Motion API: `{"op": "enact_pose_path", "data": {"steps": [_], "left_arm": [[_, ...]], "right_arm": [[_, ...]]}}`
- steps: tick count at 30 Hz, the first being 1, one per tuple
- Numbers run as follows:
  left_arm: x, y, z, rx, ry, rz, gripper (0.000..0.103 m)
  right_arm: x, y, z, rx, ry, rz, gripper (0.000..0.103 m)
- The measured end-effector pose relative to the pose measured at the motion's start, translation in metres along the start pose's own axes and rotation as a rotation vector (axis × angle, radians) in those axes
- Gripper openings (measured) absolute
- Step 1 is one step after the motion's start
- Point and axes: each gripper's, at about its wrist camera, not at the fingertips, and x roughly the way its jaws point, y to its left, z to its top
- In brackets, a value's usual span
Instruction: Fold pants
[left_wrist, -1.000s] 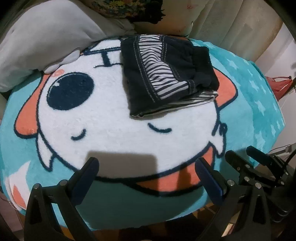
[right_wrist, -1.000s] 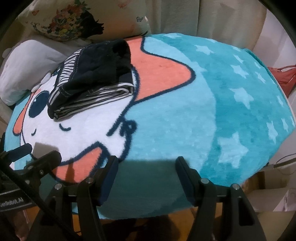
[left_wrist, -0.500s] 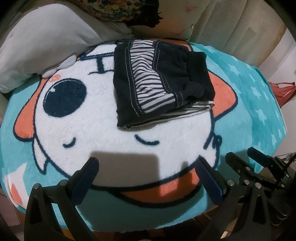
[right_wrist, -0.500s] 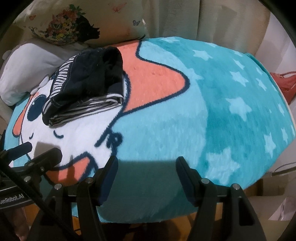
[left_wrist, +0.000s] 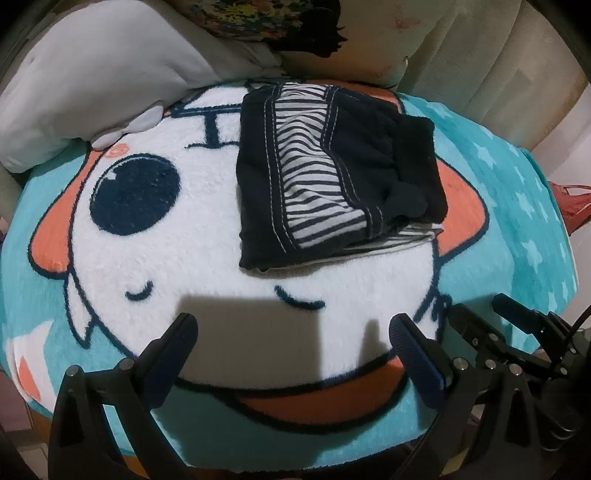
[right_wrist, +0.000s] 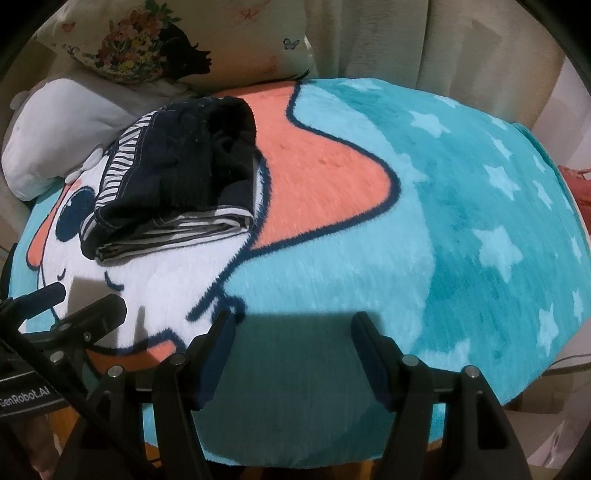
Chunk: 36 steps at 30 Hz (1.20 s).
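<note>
Pants (left_wrist: 332, 173) sit folded into a compact dark bundle with a striped panel, on the far-middle part of the cartoon-face blanket (left_wrist: 207, 236), over the white and orange patches; in the right view the same bundle (right_wrist: 177, 173) is far left. Left gripper (left_wrist: 291, 354) hangs near the blanket's near edge, jaws spread wide, nothing between them, well apart from the pants. Right gripper (right_wrist: 291, 350) likewise over the teal area at the near edge, jaws apart and empty. Handling guess: light, soft, floppy fabric, several layers stacked, so it will sag and slide apart if pinched by one layer only; the plush blanket under it likely gives some friction. Best hold looks like the stacked near edge, where striped layers show, pinching through all layers, or both side edges at once. Fold looks basically done, maybe only tidying left. Hard to tell: waistband versus leg ends, number of folds, whether the far edge is aligned, since it is hidden behind the bundle's top. White pillow (left_wrist: 92, 85) and floral cushion (right_wrist: 147, 44) are cut off at the far rim; what carries the blanket is hidden.
</note>
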Motion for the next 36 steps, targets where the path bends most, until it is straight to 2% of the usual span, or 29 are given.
{"op": "enact_pose_path", "data": {"steps": [36], "left_arm": [[0.0032, 0.0048, 0.0001, -0.047, 0.010, 0.014, 0.103]], "right_arm": [[0.0090, 0.0064, 0.0084, -0.029, 0.007, 0.017, 0.073]]}}
